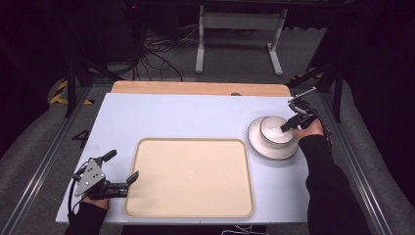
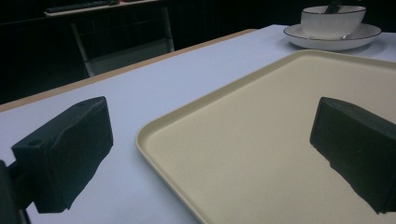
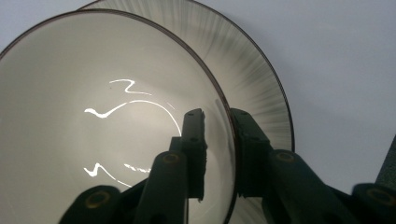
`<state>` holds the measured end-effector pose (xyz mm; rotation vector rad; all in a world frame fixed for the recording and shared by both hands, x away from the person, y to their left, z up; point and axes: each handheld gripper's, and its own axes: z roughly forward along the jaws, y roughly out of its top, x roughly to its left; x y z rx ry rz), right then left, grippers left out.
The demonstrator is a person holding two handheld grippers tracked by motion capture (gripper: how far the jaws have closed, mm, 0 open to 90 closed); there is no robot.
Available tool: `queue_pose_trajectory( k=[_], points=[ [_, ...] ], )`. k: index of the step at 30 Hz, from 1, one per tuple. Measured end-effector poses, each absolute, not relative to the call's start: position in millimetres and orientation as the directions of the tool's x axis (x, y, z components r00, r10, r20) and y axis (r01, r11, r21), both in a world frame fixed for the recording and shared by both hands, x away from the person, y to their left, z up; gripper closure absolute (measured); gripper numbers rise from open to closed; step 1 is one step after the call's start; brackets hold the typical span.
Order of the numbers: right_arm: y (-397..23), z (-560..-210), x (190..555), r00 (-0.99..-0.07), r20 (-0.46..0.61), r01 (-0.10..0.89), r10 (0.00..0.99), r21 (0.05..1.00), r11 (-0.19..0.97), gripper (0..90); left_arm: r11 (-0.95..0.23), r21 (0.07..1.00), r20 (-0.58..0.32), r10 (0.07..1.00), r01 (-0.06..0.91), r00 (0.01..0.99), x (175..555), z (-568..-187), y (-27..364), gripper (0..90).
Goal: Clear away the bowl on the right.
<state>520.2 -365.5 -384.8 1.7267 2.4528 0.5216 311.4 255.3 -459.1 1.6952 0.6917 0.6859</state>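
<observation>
A white bowl (image 1: 273, 129) with a dark rim stands on a white plate (image 1: 255, 142) at the right of the table. My right gripper (image 1: 287, 127) is shut on the bowl's near right rim. In the right gripper view one jaw is inside the bowl (image 3: 93, 116) and the other outside, over the plate (image 3: 261, 88), with my right gripper (image 3: 217, 116) straddling the rim. My left gripper (image 1: 122, 165) rests open at the front left, beside the corner of a beige tray (image 1: 191, 196). Nothing sits between the jaws of my left gripper (image 2: 212, 149).
The tray (image 2: 280, 140) fills the middle of the white table and holds nothing. From the left gripper view the bowl (image 2: 332, 21) and plate (image 2: 369, 33) stand beyond its far corner. A wooden strip (image 1: 195, 88) edges the table's far side.
</observation>
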Motion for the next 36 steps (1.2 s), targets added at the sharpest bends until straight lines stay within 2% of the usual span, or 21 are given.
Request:
queue_pose_trajectory(
  k=[2, 7, 21, 36],
  points=[
    [-367, -385, 520, -0.353, 0.118, 0.897, 0.928, 0.325, 0.300, 82.0, -0.203, 0.975, 0.090, 0.747, 0.096, 0.659, 311, -459, 255, 0.2],
    [-369, -385, 521, -0.355, 0.131, 0.900, 0.926, 0.314, 0.301, 83.5, -0.200, 0.975, 0.089, 0.747, 0.095, 0.658, 311, -459, 255, 0.2],
    [-369, -380, 521, -0.280, 0.165, 0.933, 0.946, 0.277, 0.229, 84.2, -0.203, 0.974, 0.090, 0.747, 0.097, 0.659, 311, -459, 255, 0.2],
    [-365, -361, 513, -0.288, 0.124, 0.925, 0.950, 0.295, 0.242, 83.9, -0.208, 0.973, 0.093, 0.747, 0.098, 0.658, 311, -459, 255, 0.2]
  ],
)
